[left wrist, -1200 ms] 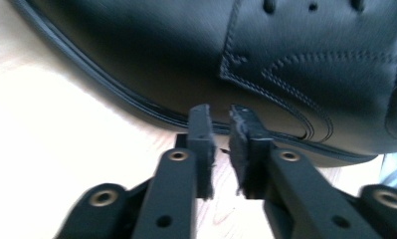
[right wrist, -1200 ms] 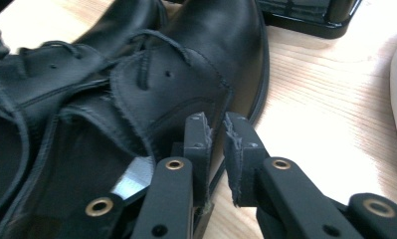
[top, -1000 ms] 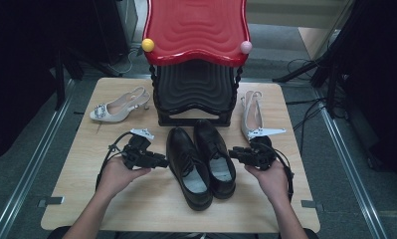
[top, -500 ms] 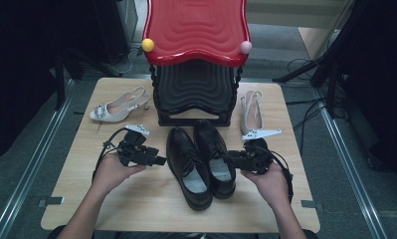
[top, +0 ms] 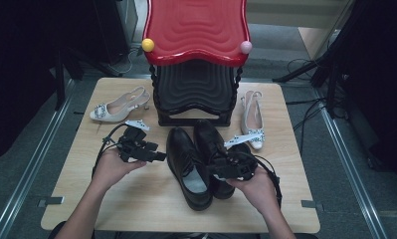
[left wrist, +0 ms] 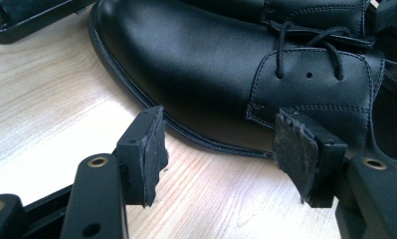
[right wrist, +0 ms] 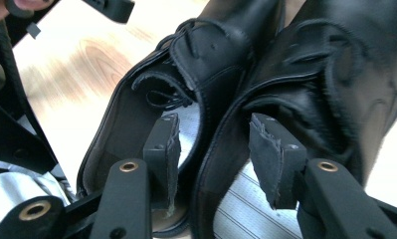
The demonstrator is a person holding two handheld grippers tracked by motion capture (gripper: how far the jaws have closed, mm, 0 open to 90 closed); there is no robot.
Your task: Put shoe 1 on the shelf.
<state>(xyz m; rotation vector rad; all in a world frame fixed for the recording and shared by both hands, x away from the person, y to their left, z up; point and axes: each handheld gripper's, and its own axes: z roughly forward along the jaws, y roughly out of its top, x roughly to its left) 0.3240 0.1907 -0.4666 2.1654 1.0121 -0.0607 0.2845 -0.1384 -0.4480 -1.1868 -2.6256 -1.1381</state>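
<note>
Two black lace-up leather shoes lie side by side mid-table, toes toward the stool: the left shoe [top: 185, 167] [left wrist: 211, 64] [right wrist: 136, 134] and the right shoe [top: 211, 144] [right wrist: 315, 99]. My left gripper [top: 157, 157] [left wrist: 218, 132] points at the left shoe's outer side. Its jaws have just been opening and stand open with nothing between them; the sole's edge lies just ahead. My right gripper [top: 212, 172] [right wrist: 213, 137] hovers over the shoes' heel ends. Its jaws have also been opening and straddle the two adjoining inner walls without pressing them.
A black stool [top: 196, 84] with a red wavy top, a yellow ball [top: 148, 45] and a pink ball [top: 246, 47] stands at the table's back. One beige heeled shoe [top: 117, 106] lies left of it, and another [top: 252, 119] lies to its right. Cables trail beside the table [top: 86, 199].
My right gripper moved left from beside the right shoe to over both shoes' heel openings, and its jaws widened. The left gripper's jaws opened while that hand stayed about where it was.
</note>
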